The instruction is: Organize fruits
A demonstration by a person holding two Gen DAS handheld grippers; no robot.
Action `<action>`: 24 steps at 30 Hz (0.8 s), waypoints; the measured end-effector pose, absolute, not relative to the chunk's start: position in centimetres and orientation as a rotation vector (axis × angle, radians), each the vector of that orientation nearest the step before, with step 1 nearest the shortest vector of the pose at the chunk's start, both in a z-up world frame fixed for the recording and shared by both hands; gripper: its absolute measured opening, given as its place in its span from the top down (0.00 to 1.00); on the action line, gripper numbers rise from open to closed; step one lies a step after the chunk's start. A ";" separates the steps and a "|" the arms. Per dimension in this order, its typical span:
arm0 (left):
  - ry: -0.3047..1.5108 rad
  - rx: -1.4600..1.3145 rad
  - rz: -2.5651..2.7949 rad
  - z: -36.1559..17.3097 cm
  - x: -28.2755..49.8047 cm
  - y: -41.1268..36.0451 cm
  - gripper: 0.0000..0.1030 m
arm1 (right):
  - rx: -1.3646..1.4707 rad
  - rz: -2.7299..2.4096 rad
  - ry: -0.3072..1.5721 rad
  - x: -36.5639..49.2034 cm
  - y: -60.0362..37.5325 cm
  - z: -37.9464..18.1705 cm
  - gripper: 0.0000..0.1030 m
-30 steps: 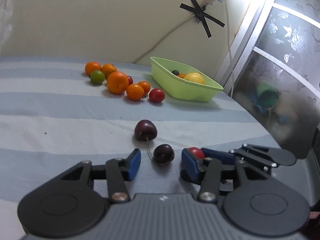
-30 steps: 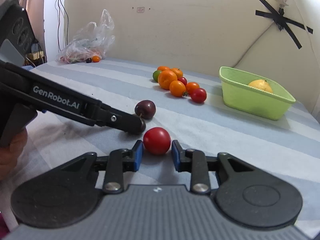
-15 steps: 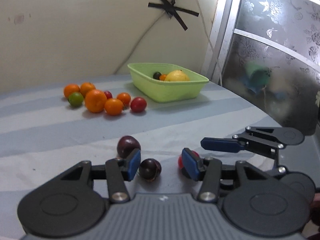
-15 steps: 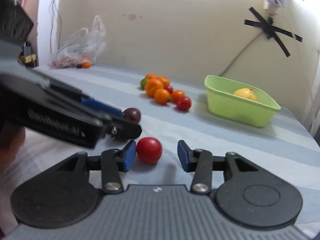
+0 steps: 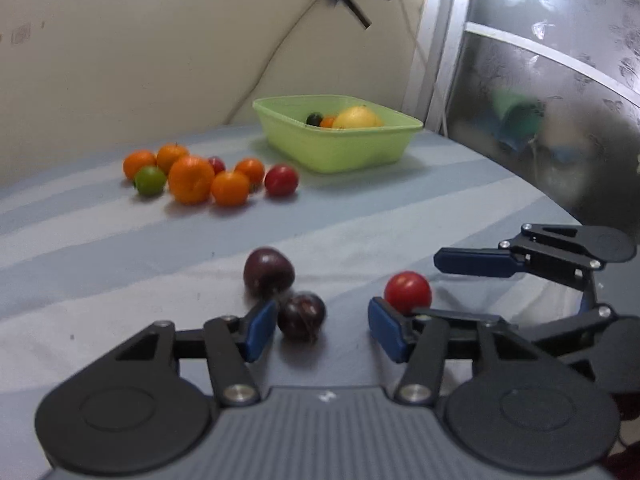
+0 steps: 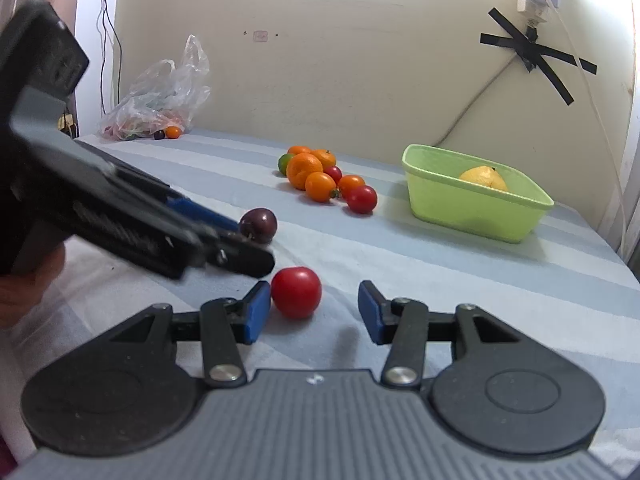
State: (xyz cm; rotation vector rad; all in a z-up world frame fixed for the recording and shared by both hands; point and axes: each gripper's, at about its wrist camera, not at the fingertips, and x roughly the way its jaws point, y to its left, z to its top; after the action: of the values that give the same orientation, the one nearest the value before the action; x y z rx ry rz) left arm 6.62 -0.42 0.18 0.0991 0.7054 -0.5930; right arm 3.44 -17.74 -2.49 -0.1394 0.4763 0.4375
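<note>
Right wrist view shows my right claw (image 6: 310, 312) just been opening, gripping nothing, red tomato (image 6: 296, 292) loose between its jaws near the bed's front edge, left claw (image 5: 322, 330) open around a plum (image 5: 301, 315); next, close gently.

worktop cloth (image 6: 460, 264): pale blue and white stripes
tub (image 6: 472, 208): light green
lemon (image 6: 484, 178): yellow
tomato (image 6: 297, 292): bright red
plums (image 5: 269, 271): dark purple
oranges (image 6: 304, 170): orange, one green fruit among them
hand-held gripper pads (image 6: 256, 312): blue, on black arms
tape on the wall (image 6: 536, 60): black cross
</note>
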 end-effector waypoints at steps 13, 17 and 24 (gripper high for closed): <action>0.685 0.046 -0.593 1.9 7.6 -0.1 0.70 | -0.165 0.449 0.478 3.6 -17.4 -2.7 0.51; 0.674 -0.004 -0.554 2.6 8.1 1.2 0.63 | -0.181 0.451 0.459 3.4 -17.1 -2.6 0.51; 0.731 -0.142 -0.506 2.3 10.3 3.1 0.63 | -0.157 0.457 0.448 3.4 -17.5 -2.3 0.51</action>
State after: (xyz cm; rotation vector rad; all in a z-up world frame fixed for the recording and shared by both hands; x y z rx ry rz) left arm 10.32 3.14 2.28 -0.1415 0.7309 -0.5059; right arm 3.37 -17.55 -2.32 -0.1570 0.4478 0.4569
